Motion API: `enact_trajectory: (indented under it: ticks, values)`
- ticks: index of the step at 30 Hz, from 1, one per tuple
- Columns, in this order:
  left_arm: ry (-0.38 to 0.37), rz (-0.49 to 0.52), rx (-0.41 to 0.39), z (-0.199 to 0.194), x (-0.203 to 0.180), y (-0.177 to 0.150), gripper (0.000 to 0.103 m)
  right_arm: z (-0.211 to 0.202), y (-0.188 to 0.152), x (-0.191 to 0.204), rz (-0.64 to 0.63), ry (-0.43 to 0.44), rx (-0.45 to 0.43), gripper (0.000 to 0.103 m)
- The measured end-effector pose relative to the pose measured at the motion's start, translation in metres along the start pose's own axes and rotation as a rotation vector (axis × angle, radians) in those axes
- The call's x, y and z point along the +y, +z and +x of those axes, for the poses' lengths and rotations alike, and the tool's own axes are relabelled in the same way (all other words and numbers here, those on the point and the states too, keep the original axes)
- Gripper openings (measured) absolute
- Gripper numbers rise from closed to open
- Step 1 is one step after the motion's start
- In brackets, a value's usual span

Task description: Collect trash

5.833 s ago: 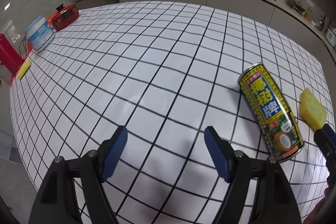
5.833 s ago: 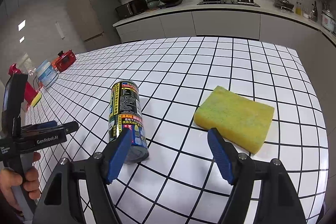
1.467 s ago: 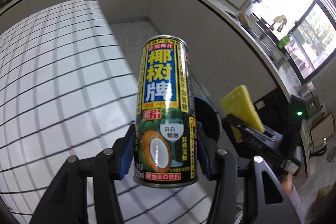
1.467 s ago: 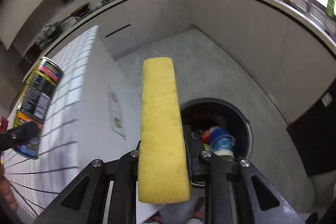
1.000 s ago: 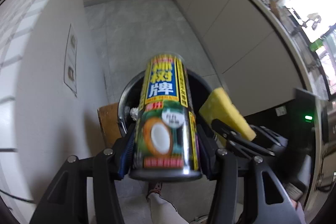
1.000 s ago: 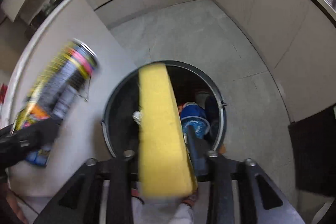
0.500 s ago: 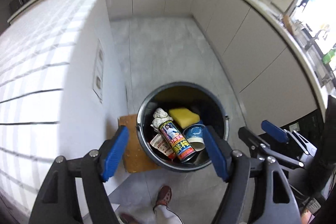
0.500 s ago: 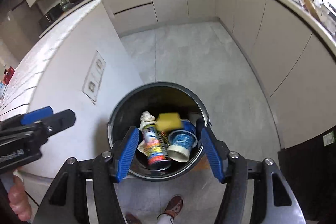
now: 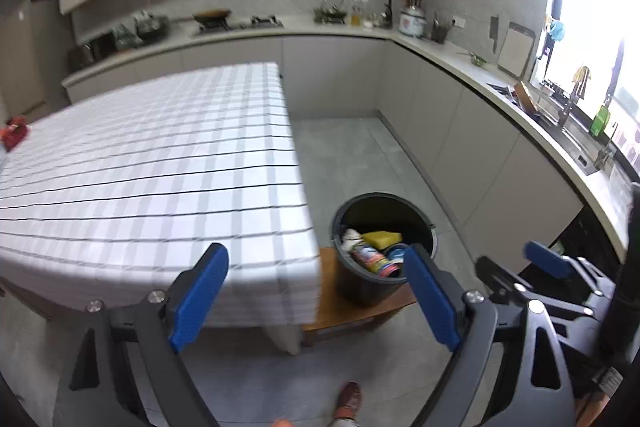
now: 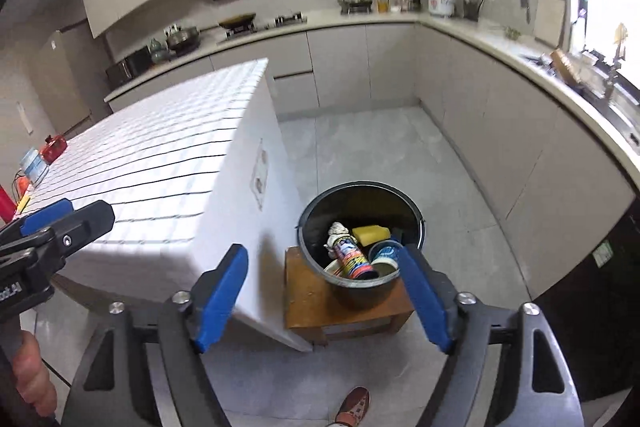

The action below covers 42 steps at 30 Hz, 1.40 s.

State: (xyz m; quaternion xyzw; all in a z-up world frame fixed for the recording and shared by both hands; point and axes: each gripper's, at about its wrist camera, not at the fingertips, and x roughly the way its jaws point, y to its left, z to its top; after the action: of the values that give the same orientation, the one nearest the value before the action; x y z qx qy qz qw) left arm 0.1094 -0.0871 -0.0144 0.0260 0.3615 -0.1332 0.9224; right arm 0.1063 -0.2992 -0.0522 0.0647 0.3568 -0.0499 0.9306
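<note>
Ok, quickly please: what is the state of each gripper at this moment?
Left gripper: open, holding nothing.
Right gripper: open, holding nothing.
The drink can and yellow sponge lie in the black trash bucket.

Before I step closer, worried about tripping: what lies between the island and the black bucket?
Only the wooden stool bearing the black bucket; right wrist view shows it.

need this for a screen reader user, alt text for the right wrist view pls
The open, empty right gripper hangs above a black trash bucket on a low wooden stool, holding a yellow sponge, a drink can and a tub. A white grid-patterned table stands left; the left gripper enters at the left edge.
</note>
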Motion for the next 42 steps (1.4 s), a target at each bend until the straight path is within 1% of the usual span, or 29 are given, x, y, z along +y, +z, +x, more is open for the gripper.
enact_trajectory:
  ticks: [2, 4, 6, 8, 10, 12, 16, 19, 22, 27, 34, 42]
  values:
    - [0.021, 0.000, -0.013, -0.022, 0.010, -0.013, 0.091, -0.028, -0.016, 0.021, -0.010, -0.010, -0.020, 0.087]
    - [0.030, -0.014, -0.018, -0.030, 0.016, -0.021, 0.091, -0.053, -0.029, 0.041, -0.035, -0.019, -0.037, 0.089]
    - [0.036, -0.039, -0.014, -0.040, 0.018, -0.027, 0.091, -0.074, -0.037, 0.052, -0.045, -0.030, -0.059, 0.090]
    - [0.041, -0.054, -0.015, -0.049, 0.020, -0.033, 0.091, -0.093, -0.045, 0.057, -0.037, -0.027, -0.084, 0.093]
    - [0.058, -0.061, -0.022, -0.059, 0.020, -0.040, 0.091, -0.106, -0.052, 0.058, -0.034, -0.018, -0.102, 0.094]
    - [0.077, -0.069, -0.027, -0.066, 0.017, -0.047, 0.091, -0.118, -0.058, 0.059, -0.037, -0.031, -0.118, 0.094]
    - [0.105, -0.079, -0.034, -0.074, 0.007, -0.058, 0.091, -0.130, -0.061, 0.051, -0.041, -0.040, -0.142, 0.094]
    - [0.115, -0.086, -0.036, -0.079, -0.005, -0.061, 0.091, -0.135, -0.060, 0.038, -0.017, -0.038, -0.126, 0.094]
    - [0.128, -0.081, -0.049, -0.084, -0.019, -0.065, 0.091, -0.141, -0.062, 0.024, 0.006, -0.029, -0.127, 0.094]
    - [0.135, -0.094, -0.049, -0.089, -0.033, -0.069, 0.091, -0.147, -0.063, 0.007, 0.018, -0.019, -0.126, 0.094]
    - [0.160, -0.097, -0.059, -0.097, -0.043, -0.072, 0.092, -0.152, -0.065, -0.004, 0.016, -0.009, -0.131, 0.094]
    - [0.180, -0.105, -0.063, -0.105, -0.045, -0.072, 0.093, -0.156, -0.066, -0.008, 0.016, -0.002, -0.135, 0.094]
